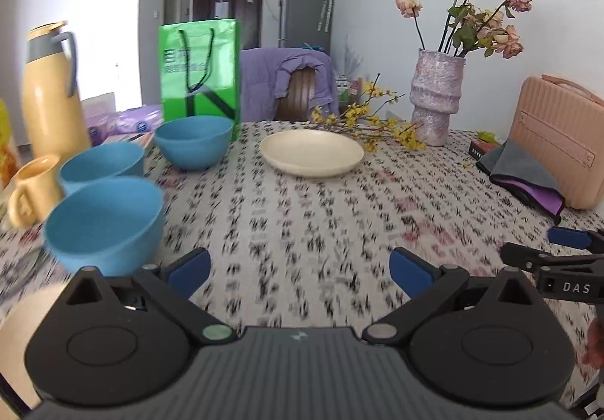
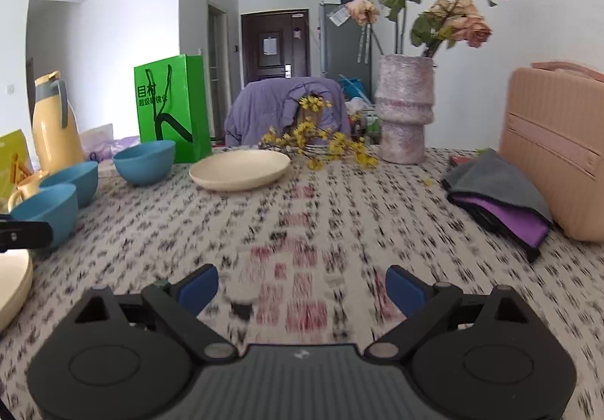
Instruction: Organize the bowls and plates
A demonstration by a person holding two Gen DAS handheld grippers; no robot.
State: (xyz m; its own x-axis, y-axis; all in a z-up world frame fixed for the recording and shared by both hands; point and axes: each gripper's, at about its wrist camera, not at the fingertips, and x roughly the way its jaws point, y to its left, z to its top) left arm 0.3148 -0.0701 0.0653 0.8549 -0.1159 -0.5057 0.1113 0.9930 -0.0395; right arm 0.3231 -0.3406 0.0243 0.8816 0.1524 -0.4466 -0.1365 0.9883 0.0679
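On the left edge of the patterned tablecloth stands a yellow thermos jug with a grey handle. A yellow mug sits in front of it. Just right of the mug, three blue bowls are set out in a loose row running away from the camera: the nearest bowl, the middle bowl close behind it, and the far bowl standing apart. A green paper bag stands upright behind the far bowl.

Near the table centre lies a single cream plate, well apart from the bowls. In the right wrist view, a stack of cream plates shows at the left edge, near the closest bowl.

Behind the plate, yellow flower sprigs lie on the cloth. A pink vase of dried roses stands to their right. Folded grey and purple cloths rest against a pink case at the right edge.

The left gripper has its jaws spread wide, with nothing between them. The right gripper is likewise spread wide and empty. Both hover over bare tablecloth.
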